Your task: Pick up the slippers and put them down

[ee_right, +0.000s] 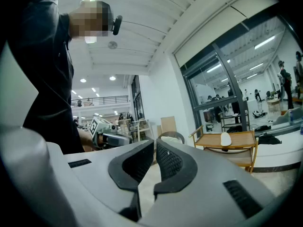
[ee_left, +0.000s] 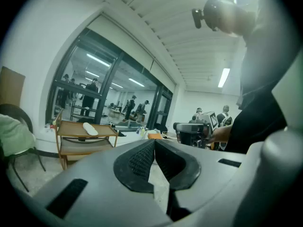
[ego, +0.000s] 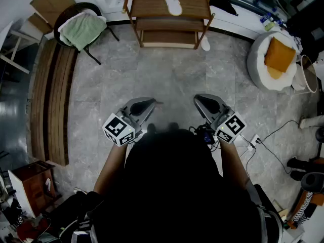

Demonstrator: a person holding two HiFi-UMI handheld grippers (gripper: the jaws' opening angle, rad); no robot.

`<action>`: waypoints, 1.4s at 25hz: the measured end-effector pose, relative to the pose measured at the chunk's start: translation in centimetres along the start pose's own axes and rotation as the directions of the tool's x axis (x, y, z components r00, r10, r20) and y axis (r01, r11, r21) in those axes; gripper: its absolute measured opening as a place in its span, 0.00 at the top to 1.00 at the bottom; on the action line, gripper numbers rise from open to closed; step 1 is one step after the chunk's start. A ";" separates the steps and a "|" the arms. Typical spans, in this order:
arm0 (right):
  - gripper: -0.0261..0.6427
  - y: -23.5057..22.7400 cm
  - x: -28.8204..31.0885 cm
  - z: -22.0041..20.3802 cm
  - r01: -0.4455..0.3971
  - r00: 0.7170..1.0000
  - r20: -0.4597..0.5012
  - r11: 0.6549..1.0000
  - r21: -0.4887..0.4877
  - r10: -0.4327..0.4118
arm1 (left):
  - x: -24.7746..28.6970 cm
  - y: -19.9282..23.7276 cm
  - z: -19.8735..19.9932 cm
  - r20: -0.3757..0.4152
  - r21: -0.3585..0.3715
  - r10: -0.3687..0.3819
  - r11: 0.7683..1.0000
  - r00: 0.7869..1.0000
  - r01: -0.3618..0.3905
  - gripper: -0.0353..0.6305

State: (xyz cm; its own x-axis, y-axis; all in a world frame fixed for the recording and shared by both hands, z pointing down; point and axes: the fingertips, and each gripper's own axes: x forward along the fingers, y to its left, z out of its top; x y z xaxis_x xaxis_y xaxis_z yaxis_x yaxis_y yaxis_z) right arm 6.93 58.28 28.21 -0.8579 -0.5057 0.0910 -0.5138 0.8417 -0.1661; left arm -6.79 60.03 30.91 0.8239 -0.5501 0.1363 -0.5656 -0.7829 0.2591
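Far left: I see a slatted wooden bench (ego: 48,105) at the floor's left edge, and beyond it a chair (ego: 65,15) draped with a green towel (ego: 82,30).
Left gripper (ego: 150,104): I hold it low over the bare grey floor (ego: 172,80). Its own view shows the jaws pressed together with nothing between them.
First slipper (ego: 172,3): it is white and lies on the top shelf of the wooden rack (ego: 147,4), well ahead of both claws.
Right gripper (ego: 199,100): it sits abreast of the left one and apart from it, with its jaws closed and empty.
Second slipper (ego: 204,43): it is white and lies on the floor just beside the rack's right front leg. It is ahead of my right claw and nearer to it than the first.
Far right: a round white pouf (ego: 260,59) carries an orange cushion (ego: 279,54).
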 end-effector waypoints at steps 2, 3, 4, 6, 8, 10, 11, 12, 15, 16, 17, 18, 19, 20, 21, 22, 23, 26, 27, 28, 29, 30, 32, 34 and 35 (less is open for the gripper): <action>0.92 -0.2 -0.3 0.0 0.002 1.000 -0.002 1.000 0.000 -0.002 | 0.4 -0.3 0.0 -0.009 -0.002 -0.012 1.000 1.000 0.012 0.93; 0.92 -0.4 -0.4 0.0 0.004 1.000 -0.006 1.000 0.000 -0.004 | 0.6 -0.5 -0.1 -0.013 -0.001 -0.018 1.000 1.000 0.018 0.93; 0.92 -0.5 -0.6 -0.1 0.005 1.000 -0.013 1.000 -0.002 -0.005 | 0.8 -0.7 -0.1 -0.018 0.002 -0.022 1.000 1.000 0.022 0.93; 0.92 -1.0 -1.0 -0.5 0.013 0.999 -0.046 1.000 -0.018 -0.013 | 1.2 -0.9 -0.2 -0.027 0.007 -0.022 1.000 0.999 0.022 0.93; 0.92 -1.2 -1.2 -0.9 0.012 0.996 -0.083 0.999 -0.050 -0.016 | 1.5 -0.7 0.0 -0.032 0.010 -0.007 1.000 0.999 0.007 0.93; 0.92 -1.2 -1.5 -1.0 -0.006 0.997 -0.081 0.997 -0.074 0.000 | 1.4 -0.4 0.0 -0.034 0.007 0.017 1.000 0.999 -0.017 0.93; 0.92 -1.1 -1.7 -0.8 -0.017 0.998 -0.059 0.997 -0.073 0.013 | 1.4 -0.3 -0.2 -0.039 0.003 0.031 1.000 0.999 -0.031 0.93; 0.92 -1.1 -2.0 -0.7 -0.025 0.999 -0.030 0.998 -0.063 0.024 | 1.4 -0.2 -0.5 -0.048 -0.003 0.045 0.999 0.998 -0.045 0.93; 0.92 -1.6 -2.9 -0.5 -0.039 0.999 0.028 0.999 -0.014 0.040 | 1.5 -0.5 -1.1 -0.067 -0.013 0.068 0.998 0.995 -0.069 0.93; 0.92 -1.7 -3.1 -0.6 -0.045 0.998 0.033 0.999 -0.004 0.046 | 1.5 -0.7 -1.1 -0.067 -0.019 0.070 0.997 0.995 -0.072 0.93; 0.92 -1.8 -3.3 -0.7 -0.052 0.998 0.034 0.999 0.004 0.052 | 1.6 -0.8 -1.2 -0.066 -0.027 0.074 0.997 0.995 -0.076 0.93; 0.92 -2.0 -3.4 -0.8 -0.057 0.998 0.032 0.998 0.008 0.057 | 1.7 -0.9 -1.2 -0.066 -0.033 0.078 0.996 0.995 -0.080 0.93; 0.92 -2.1 -3.6 -0.9 -0.061 0.998 0.029 0.998 0.011 0.060 | 1.9 -1.1 -1.3 -0.069 -0.035 0.081 0.996 0.994 -0.084 0.93; 0.92 -2.3 -3.8 -1.1 -0.063 0.998 0.026 0.998 0.013 0.063 | 2.1 -1.2 -1.3 -0.073 -0.033 0.085 0.996 0.994 -0.088 0.93; 0.92 -2.5 -4.0 -1.3 -0.067 0.997 0.024 0.998 0.015 0.067 | 2.3 -1.3 -1.4 -0.076 -0.029 0.088 0.995 0.993 -0.091 0.93; 0.92 -2.6 -4.2 -1.4 -0.072 0.997 0.024 0.997 0.016 0.071 | 2.5 -1.5 -1.4 -0.076 -0.024 0.091 0.995 0.993 -0.094 0.93; 0.92 -2.8 -4.4 -1.5 -0.075 0.997 0.027 0.997 0.014 0.075 | 2.7 -1.5 -1.4 -0.073 -0.020 0.094 0.995 0.993 -0.096 0.93; 0.92 -3.3 -4.9 -1.6 -0.073 0.997 0.036 0.997 0.007 0.073 | 2.8 -1.5 -1.3 -0.070 -0.021 0.102 0.994 0.992 -0.103 0.93; 0.92 -3.4 -5.0 -1.7 -0.070 0.997 0.037 0.997 0.009 0.070 | 2.7 -1.4 -1.4 -0.078 -0.023 0.105 0.994 0.991 -0.107 0.93; 0.92 -3.6 -5.1 -1.7 -0.066 0.997 0.036 0.998 0.011 0.066 | 2.6 -1.3 -1.5 -0.086 -0.025 0.107 0.994 0.990 -0.110 0.93; 0.92 -3.8 -5.1 -1.8 -0.061 0.998 0.033 0.998 0.013 0.060 | 2.5 -1.2 -1.5 -0.091 -0.029 0.108 0.993 0.990 -0.112 0.93; 0.92 -4.1 -5.0 -1.8 -0.054 0.998 0.030 0.998 0.013 0.053 | 2.5 -0.9 -1.5 -0.088 -0.038 0.108 0.993 0.990 -0.112 0.93; 0.92 -4.7 -4.6 -1.7 -0.043 0.999 0.027 0.999 0.009 0.043 | 2.6 -0.2 -0.9 -0.057 -0.068 0.100 0.992 0.993 -0.104 0.93; 0.92 -5.1 -4.0 -1.6 -0.039 0.999 0.024 0.999 0.004 0.039 | 2.8 0.6 -0.3 -0.019 -0.088 0.088 0.992 0.996 -0.089 0.93; 0.92 -5.2 -3.7 -1.6 -0.038 0.999 0.023 0.999 0.004 0.038 | 3.0 1.1 -0.2 -0.008 -0.089 0.082 0.993 0.997 -0.083 0.93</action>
State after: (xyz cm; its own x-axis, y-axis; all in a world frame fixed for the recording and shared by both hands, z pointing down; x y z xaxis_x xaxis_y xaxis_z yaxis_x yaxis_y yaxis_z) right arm 12.75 56.09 30.33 -0.8765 -0.4773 0.0621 -0.4804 0.8598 -0.1732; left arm -4.96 57.59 31.76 0.7747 -0.6105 0.1646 -0.6264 -0.7056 0.3311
